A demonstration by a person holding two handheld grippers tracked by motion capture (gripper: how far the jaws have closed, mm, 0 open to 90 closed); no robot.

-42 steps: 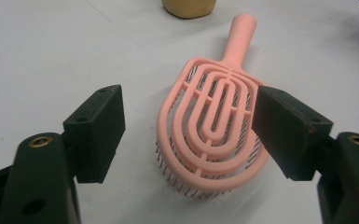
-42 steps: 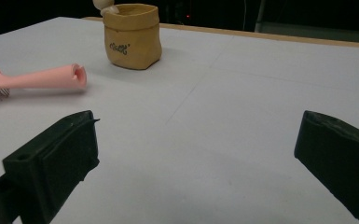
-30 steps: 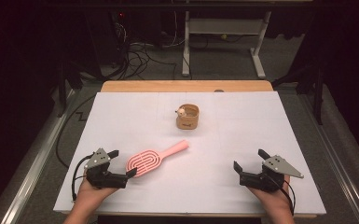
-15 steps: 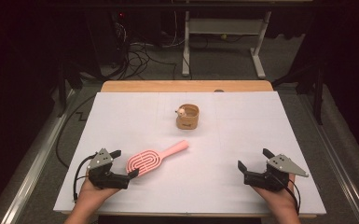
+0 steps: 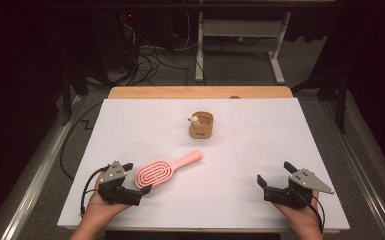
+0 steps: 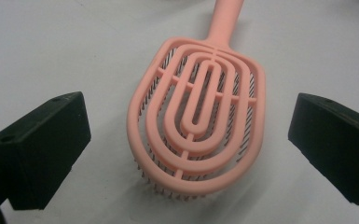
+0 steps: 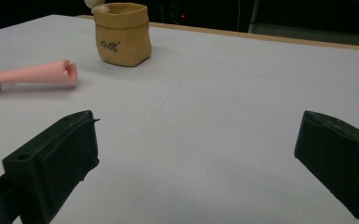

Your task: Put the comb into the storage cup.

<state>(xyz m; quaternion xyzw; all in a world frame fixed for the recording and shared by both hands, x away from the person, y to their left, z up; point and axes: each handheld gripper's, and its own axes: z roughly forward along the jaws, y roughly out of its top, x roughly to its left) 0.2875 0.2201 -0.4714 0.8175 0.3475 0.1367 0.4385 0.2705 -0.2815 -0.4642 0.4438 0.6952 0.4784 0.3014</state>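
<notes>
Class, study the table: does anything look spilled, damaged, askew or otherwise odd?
Nothing stands out. The pink hairbrush lies flat, bristles down, unbroken, between the open jaws of the left gripper. The small tan pouch stands upright, nothing spilled around it. The right gripper is open over bare table.

Matt pink plastic hairbrush (image 6: 198, 126), smooth white table cover (image 5: 145, 130), soft tan pouch (image 7: 121, 33).

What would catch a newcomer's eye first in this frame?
The pink brush lies near the white table's front left, its head between the open jaws of the left gripper. Behind it, mid-table, stands a small tan pouch. The right gripper rests open at the front right.
</notes>
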